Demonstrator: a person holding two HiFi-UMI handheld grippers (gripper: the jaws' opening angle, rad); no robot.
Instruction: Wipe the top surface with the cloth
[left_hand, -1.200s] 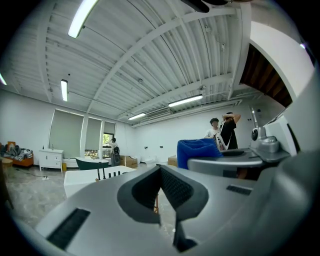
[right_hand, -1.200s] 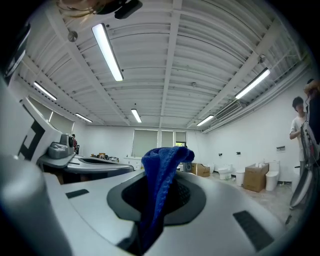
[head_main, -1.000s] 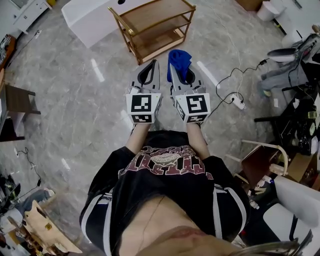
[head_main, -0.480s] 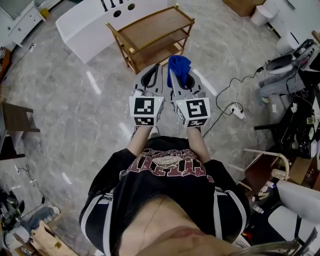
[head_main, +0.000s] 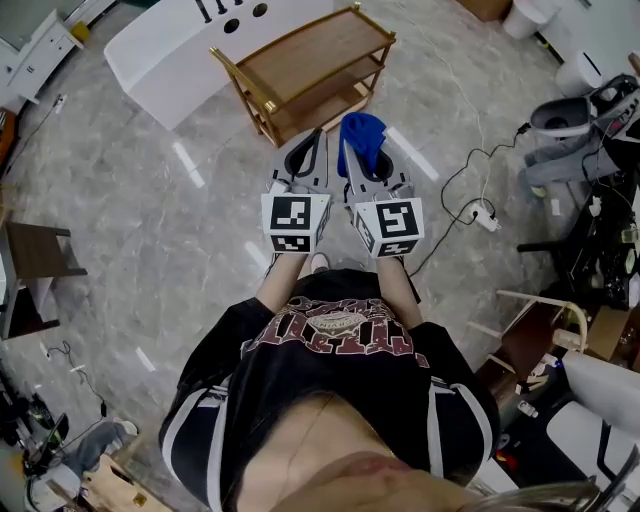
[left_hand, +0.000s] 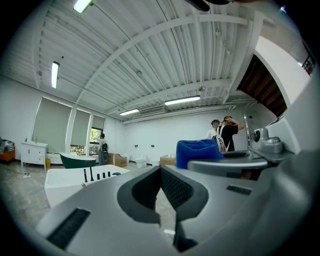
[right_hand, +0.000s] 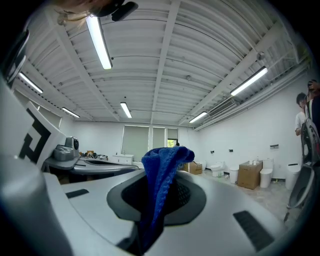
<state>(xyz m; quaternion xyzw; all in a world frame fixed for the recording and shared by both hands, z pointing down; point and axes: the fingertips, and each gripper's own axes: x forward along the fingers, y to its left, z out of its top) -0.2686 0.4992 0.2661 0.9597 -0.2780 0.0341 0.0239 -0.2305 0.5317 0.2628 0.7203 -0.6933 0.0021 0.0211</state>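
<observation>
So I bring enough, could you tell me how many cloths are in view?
1: a blue cloth, clamped in the right hand-held gripper. The left hand-held gripper holds none; others may be hidden.

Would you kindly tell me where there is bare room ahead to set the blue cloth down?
The wooden rack's top shelf is completely bare, framed by its wooden rails, with the white tub behind. Open floor lies left of the rack. The right is crowded: a power strip and furniture.
</observation>
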